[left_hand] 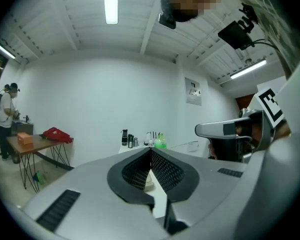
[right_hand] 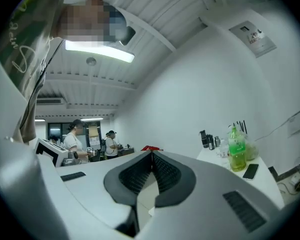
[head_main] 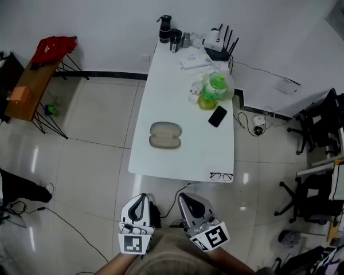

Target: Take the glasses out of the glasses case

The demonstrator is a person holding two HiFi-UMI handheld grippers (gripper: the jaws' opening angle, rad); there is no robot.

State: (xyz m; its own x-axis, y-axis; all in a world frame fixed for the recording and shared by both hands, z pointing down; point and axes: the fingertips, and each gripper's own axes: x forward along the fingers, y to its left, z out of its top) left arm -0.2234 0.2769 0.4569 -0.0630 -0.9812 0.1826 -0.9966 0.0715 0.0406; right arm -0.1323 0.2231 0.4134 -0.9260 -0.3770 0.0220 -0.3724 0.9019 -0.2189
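- Left gripper [head_main: 139,204]: held low at the near edge of the head view, short of the table and over the tiled floor. In its own view the jaws were pressed together at the tips, with nothing between them.
- Right gripper [head_main: 189,203]: just beside the left one, also short of the table. Its jaws met at the tips and it carried nothing.
- White table [head_main: 160,90]: a long top running away from the person toward the far wall.
- Glasses case [head_main: 165,135]: beige, lying on the near half of the table toward its left side. It showed as two oblong lobes side by side and appeared to lie open; no gripper touched it.
- Glasses [head_main: 221,176]: dark-framed, lying on the table top at its near right corner, well apart from the case.
- Phone [head_main: 217,116]: black, flat on the table, right of the case.
- Green bottle [head_main: 212,90]: just beyond the phone.
- Router [head_main: 221,42]: black aerials, at the far right corner of the table.
- Dark flasks [head_main: 169,32]: grouped at the table's far end.
- Wooden side table [head_main: 28,85]: to the left across the floor, with a red cloth [head_main: 53,49] on it.
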